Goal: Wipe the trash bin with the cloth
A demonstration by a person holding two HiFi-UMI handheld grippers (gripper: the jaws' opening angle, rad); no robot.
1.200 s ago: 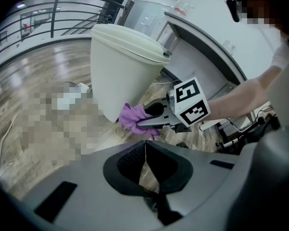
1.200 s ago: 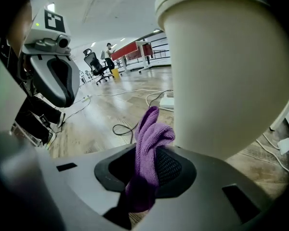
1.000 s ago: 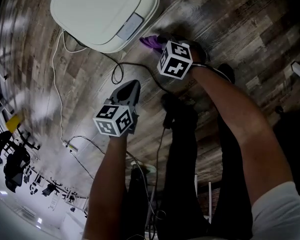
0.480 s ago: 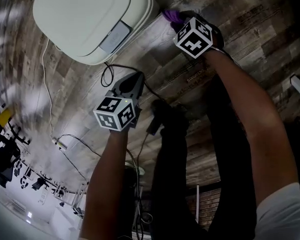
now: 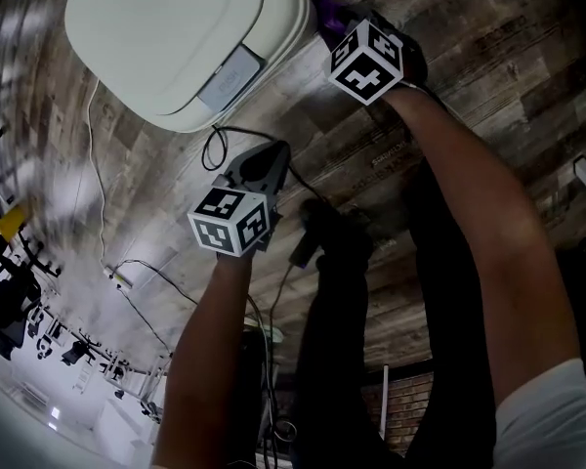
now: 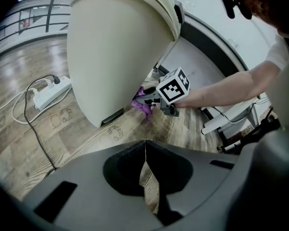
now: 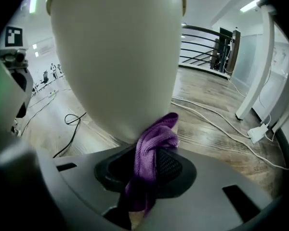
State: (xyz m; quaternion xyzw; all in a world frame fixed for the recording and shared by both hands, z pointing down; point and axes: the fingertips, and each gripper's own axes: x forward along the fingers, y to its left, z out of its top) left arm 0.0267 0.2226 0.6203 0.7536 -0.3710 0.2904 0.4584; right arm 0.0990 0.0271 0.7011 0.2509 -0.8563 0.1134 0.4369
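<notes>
A cream trash bin (image 5: 176, 37) with a closed lid stands on the wood floor; it fills the right gripper view (image 7: 115, 57) and rises at the left of the left gripper view (image 6: 115, 52). My right gripper (image 5: 334, 25) is shut on a purple cloth (image 7: 151, 150), whose bunched end presses against the bin's lower side wall. The cloth (image 6: 142, 104) also shows low by the bin's base beside the right gripper (image 6: 151, 100). My left gripper (image 5: 264, 159) hangs shut and empty above the floor, a short way in front of the bin.
A black cable (image 5: 220, 140) loops on the floor between the bin and my left gripper. A white cord (image 5: 96, 154) runs to a power strip (image 6: 50, 91). White frame legs (image 7: 255, 90) stand right of the bin. The person's dark legs (image 5: 342, 311) are below.
The right gripper with the cloth has gone from the floor near the bin's front corner up along the bin's side. The left gripper has barely shifted.
</notes>
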